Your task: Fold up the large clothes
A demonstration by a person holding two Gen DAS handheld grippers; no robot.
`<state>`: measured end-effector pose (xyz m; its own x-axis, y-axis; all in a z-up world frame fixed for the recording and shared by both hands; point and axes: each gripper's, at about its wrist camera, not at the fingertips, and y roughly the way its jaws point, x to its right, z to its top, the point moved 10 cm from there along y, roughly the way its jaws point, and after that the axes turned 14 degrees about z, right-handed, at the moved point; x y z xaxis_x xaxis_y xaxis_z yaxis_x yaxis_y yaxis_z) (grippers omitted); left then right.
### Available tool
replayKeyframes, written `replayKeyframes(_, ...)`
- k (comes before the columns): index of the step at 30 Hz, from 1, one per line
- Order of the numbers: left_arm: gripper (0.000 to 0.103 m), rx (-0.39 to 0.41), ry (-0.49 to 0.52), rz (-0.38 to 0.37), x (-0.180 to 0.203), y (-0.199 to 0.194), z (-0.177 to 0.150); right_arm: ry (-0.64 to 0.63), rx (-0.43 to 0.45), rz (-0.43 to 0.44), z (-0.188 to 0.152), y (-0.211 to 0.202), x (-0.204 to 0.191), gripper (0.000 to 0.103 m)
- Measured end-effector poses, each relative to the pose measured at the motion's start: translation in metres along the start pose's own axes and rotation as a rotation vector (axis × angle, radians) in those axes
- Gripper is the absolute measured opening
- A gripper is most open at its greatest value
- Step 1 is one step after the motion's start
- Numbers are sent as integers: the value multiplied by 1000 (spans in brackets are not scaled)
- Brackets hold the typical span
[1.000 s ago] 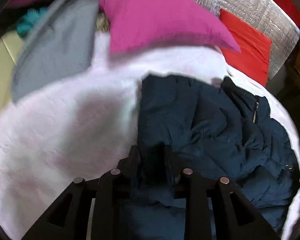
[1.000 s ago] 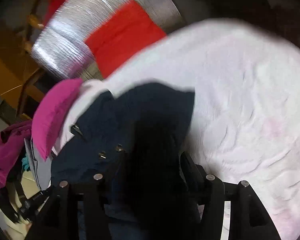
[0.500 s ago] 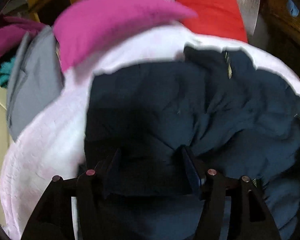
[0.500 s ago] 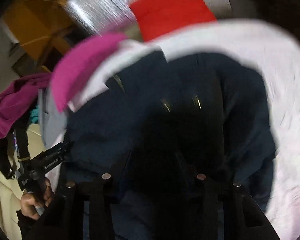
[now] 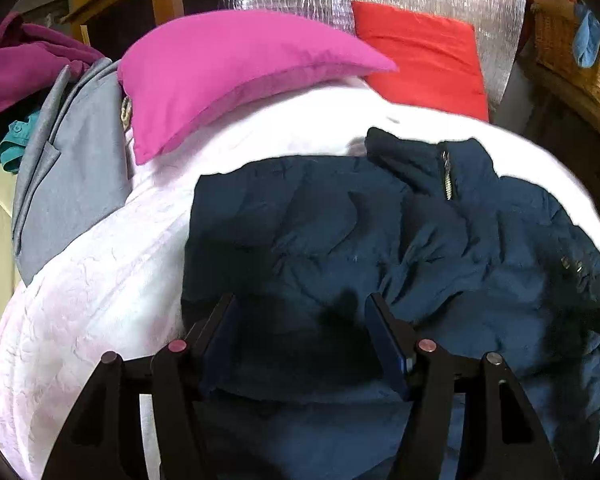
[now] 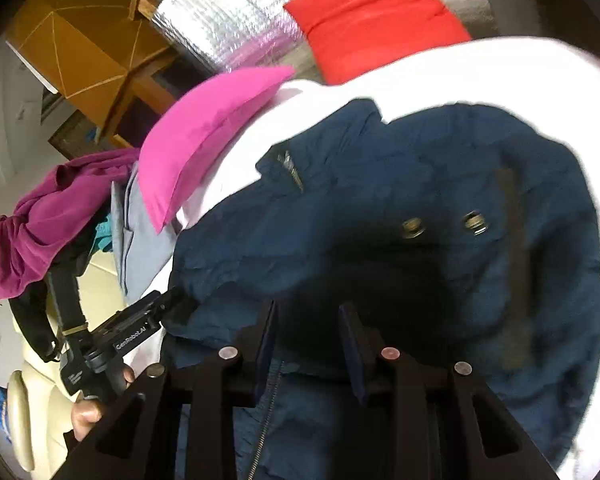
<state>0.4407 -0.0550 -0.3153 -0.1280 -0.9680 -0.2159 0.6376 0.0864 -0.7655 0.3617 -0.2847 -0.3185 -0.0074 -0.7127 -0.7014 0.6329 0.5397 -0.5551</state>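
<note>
A navy padded jacket (image 5: pixel 380 240) lies crumpled on a bed covered with a white quilted bedspread (image 5: pixel 92 300); its zipper pull (image 5: pixel 446 176) and two brass snaps (image 6: pixel 444 224) are exposed. The left gripper (image 5: pixel 300 320) hovers over the jacket's near edge, its jaws apart after just opening, fabric beneath them but not pinched. The right gripper (image 6: pixel 308 320) has jaws narrower, just closing; whether they pinch the dark fabric cannot be told. In the right wrist view, the left gripper's body reads "GenRobot.AI". A magenta pillow (image 5: pixel 228 72), grey garment (image 5: pixel 72 168) and red cushion (image 5: pixel 420 56) lie beyond.
</note>
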Motion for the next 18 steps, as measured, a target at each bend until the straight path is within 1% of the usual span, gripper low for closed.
replayKeyframes(1,66,-25,26,24,3,7,-6,32,-39,-14,-7,10,10,36)
replayKeyframes(2,67,-45,48,43,6,13,-11,60,-54,-24,-9,23,15,34)
replayKeyframes(3,67,-49,61,52,12,19,-14,78,-53,-12,-11,29,17,34)
replayKeyframes(6,68,-41,83,70,15,18,-14,90,-53,8,-14,21,18,34)
replayKeyframes(9,68,-49,73,60,11,15,-13,86,-41,13,-15,1,15,34)
replayKeyframes(11,68,-48,64,59,8,12,-11,62,-18,2,-15,-19,14,34)
replayKeyframes(14,68,-19,53,65,-1,5,-6,50,58,-9,-11,-52,19,33)
replayKeyframes(16,68,-1,42,92,-10,0,-3,67,118,-20,-6,-76,30,33)
replayKeyframes(18,68,-7,13,120,-24,3,-2,110,144,-40,-6,-90,49,35)
